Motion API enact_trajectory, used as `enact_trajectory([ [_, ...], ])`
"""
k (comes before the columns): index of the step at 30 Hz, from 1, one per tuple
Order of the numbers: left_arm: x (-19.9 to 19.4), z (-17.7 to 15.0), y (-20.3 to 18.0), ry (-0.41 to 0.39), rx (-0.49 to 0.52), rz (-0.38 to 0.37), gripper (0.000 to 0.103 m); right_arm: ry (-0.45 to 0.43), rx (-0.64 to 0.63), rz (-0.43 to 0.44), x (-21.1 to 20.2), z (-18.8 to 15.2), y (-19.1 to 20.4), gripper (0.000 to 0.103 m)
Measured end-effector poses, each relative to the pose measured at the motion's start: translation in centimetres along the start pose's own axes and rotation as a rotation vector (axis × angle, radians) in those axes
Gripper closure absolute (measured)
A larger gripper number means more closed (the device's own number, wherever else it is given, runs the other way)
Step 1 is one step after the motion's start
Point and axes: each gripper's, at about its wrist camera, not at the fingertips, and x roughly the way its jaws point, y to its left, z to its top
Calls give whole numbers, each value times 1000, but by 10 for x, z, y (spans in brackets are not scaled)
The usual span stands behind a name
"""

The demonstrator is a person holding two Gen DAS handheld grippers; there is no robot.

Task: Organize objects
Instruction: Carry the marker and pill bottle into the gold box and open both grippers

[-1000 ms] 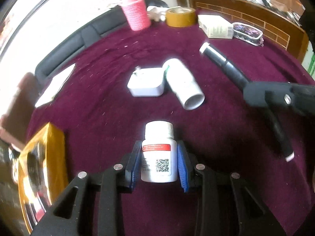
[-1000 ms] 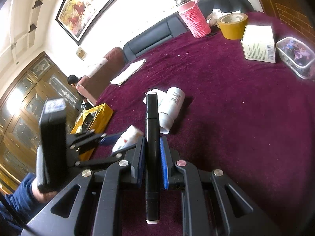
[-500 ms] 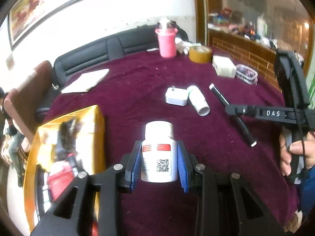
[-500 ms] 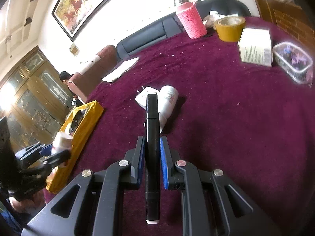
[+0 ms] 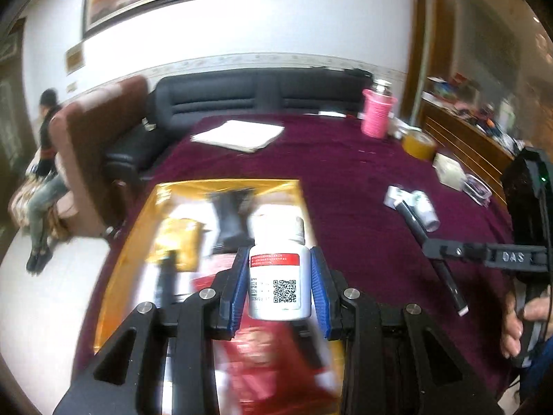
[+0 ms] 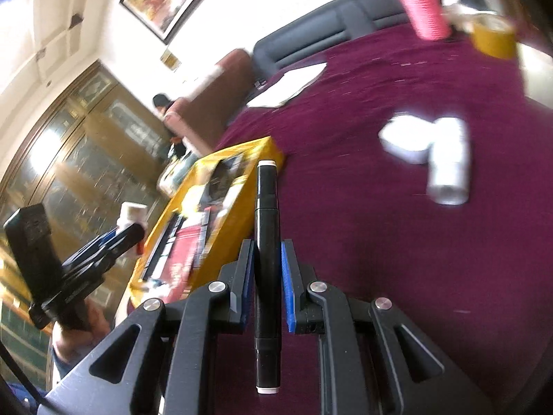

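Note:
My left gripper is shut on a white pill bottle with a red band and a QR code, held upright over the open yellow box. The box holds several blurred items, black, red and gold. My right gripper is shut on a black marker with white ends, pointing toward the yellow box. In the right wrist view the left gripper and its pill bottle hang at the box's left side. The right gripper with the marker shows at the right of the left wrist view.
On the maroon cloth lie a white charger and a white tube, a paper stack, a pink bottle, a tape roll, a white carton. A black sofa and a brown chair stand beyond; a person sits far left.
My left gripper has swung left with the pill bottle until the yellow box lies under it. My right gripper has moved left toward the box with the marker; charger and tube have shifted right in its view.

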Motion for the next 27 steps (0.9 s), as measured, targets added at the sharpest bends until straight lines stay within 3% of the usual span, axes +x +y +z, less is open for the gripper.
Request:
enact_trajectory([
  [6,17,-2,44,49,-49,4,74,84,-56,27,50,5,50,90],
  [11,45,9,71,116,-86,-35,74,115,-80,7,84,16,79,90],
  [18,95,27,89,231,-108,-71,74,147,14,-54,131,45,76,90],
  [27,133,31,95,279,-137,-86,74,163,59,-143,170,64,68,90],
])
